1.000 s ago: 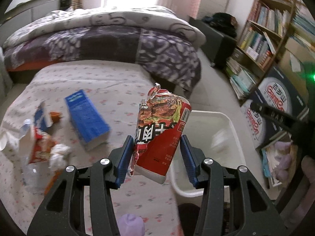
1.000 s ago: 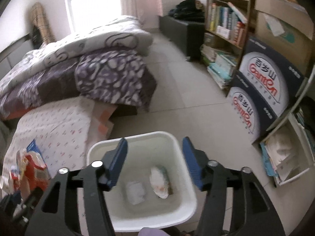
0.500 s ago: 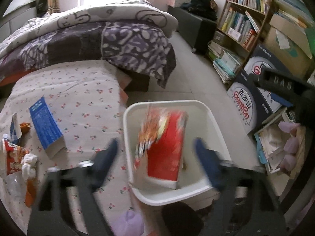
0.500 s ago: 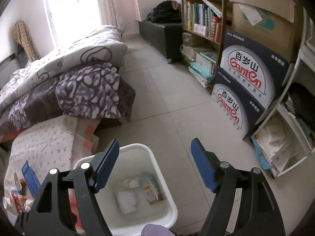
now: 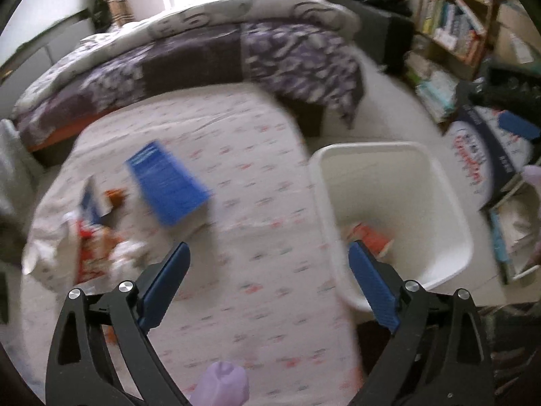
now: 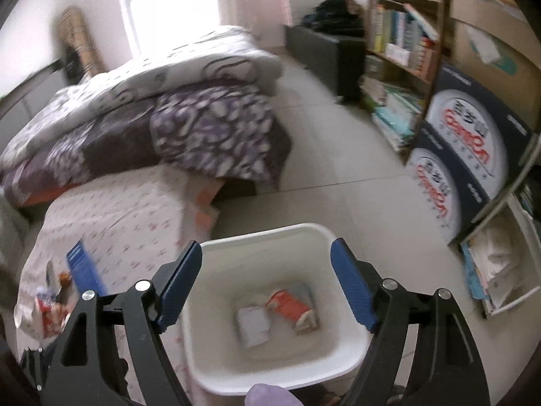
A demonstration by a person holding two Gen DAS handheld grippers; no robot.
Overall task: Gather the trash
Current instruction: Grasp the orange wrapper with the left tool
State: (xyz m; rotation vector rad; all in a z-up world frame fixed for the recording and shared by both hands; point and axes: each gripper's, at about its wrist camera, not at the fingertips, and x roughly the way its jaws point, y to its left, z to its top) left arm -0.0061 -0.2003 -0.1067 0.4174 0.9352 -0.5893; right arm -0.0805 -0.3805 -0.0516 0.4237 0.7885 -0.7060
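Note:
My left gripper [image 5: 267, 253] hangs over the flowered bed sheet [image 5: 257, 155], its jaws opening with nothing between them. The red snack bag [image 5: 370, 237] lies inside the white bin [image 5: 439, 176] at the bed's right. My right gripper [image 6: 266, 253] is above that white bin [image 6: 263, 237], jaws also opening and empty. Below it lie the red snack bag [image 6: 290, 308] and a white scrap [image 6: 253, 324]. A blue box [image 5: 165, 182] and a heap of wrappers [image 5: 94, 247] rest on the sheet to the left. The blue box [image 6: 84, 267] also shows at the right wrist view's left edge.
A folded purple and white quilt [image 5: 209, 54] covers the far half of the bed. Blue water cartons [image 6: 470, 155] and a bookshelf [image 6: 402, 34] line the right wall. A black bench [image 6: 324, 54] stands on the tiled floor [image 6: 338, 176] beyond the bin.
My left gripper has let go of the red snack bag, which dropped into the bin, and its view has swung left over the bed. Both grippers' jaws have widened.

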